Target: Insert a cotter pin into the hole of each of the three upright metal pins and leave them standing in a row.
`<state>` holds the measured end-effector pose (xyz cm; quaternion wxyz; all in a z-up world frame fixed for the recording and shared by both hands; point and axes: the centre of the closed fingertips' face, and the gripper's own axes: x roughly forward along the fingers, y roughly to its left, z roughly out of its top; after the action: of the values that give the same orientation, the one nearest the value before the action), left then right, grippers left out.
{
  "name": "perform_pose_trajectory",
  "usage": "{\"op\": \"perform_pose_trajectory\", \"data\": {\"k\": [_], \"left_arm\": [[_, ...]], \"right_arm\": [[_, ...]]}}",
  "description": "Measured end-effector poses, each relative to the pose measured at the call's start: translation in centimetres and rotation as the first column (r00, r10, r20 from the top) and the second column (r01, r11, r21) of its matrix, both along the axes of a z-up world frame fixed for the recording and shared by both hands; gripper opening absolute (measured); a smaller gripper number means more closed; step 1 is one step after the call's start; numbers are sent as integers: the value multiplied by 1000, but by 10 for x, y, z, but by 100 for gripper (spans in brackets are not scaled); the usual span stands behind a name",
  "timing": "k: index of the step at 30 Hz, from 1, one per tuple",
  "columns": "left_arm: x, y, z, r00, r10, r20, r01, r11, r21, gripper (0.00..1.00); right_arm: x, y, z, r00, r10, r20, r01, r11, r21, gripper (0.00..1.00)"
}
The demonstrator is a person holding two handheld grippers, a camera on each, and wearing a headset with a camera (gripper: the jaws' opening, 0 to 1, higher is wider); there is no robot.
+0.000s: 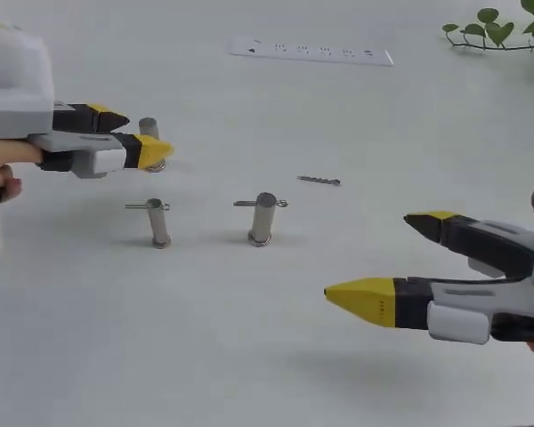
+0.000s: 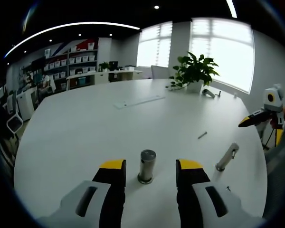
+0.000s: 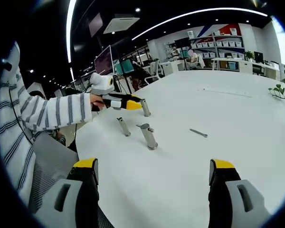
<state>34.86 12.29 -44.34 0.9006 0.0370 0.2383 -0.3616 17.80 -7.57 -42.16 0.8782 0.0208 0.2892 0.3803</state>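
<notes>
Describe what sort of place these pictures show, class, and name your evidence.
Probably an open-plan office or workshop: a large white table, wall shelves of storage bins, and a potted plant by big windows.

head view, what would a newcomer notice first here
The yellow-tipped left gripper sits at the left edge, its open jaws either side of the rear upright pin, which shows no cotter pin. Nearer the camera, the front left pin and front right pin each carry a cotter pin through the top, and a loose cotter pin lies on the white table to their right. The right gripper hangs open at lower right.
</notes>
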Motion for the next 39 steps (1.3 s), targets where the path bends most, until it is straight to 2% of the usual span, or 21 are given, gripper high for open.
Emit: {"op": "perform_pose_trajectory", "data": {"k": [6,8,13,15,20,24,26,27,33,35,36,37,39], "left_arm": [[5,-2,-9,1000,17,-8,-17,1000,3,36],[3,-6,-6,1000,13,-8,-13,1000,2,34],[8,-8,-12,1000,5,-2,-5,1000,7,25],[6,-11,-12,1000,3,2,-3,1000,5,20],[7,-8,-17,1000,-2,-10,2,1000,2,12],[2,-9,-15,1000,-14,0,14,1000,8,11],[1,-8,-14,1000,-25,13,25,999,31,10],[1,-8,-14,999,-31,33,29,998,52,10],[3,-4,-14,1000,18,12,-18,999,35,9],[5,1,-8,998,12,67,-18,995,94,9],[4,0,-5,997,6,72,-12,996,93,9],[4,2,-2,998,13,62,-18,997,79,9],[4,3,6,999,37,40,-38,999,18,9]], "right_arm": [[-1,-3,-1,1000,-10,-5,10,1000,-5,96],[0,-4,-1,1000,-14,-5,14,1000,-5,96],[0,-5,-1,1000,-19,-6,19,1000,-5,95],[-1,-5,-1,1000,-16,-10,16,1000,-5,95],[-1,-4,-2,1000,-15,-9,15,1000,-7,95],[-1,-4,-1,1000,-19,-9,19,1000,3,94],[-1,-4,0,1000,-19,-8,19,1000,5,94],[0,-4,0,1000,-19,-7,19,1000,4,94],[1,-4,1,1000,-18,-4,18,1000,4,94],[2,-4,3,1000,-22,0,22,1000,6,94],[2,-5,4,1000,-24,3,24,1000,7,94],[2,-5,5,1000,-25,5,25,1000,9,94],[3,-6,7,1000,-26,9,26,1000,12,94]]}}
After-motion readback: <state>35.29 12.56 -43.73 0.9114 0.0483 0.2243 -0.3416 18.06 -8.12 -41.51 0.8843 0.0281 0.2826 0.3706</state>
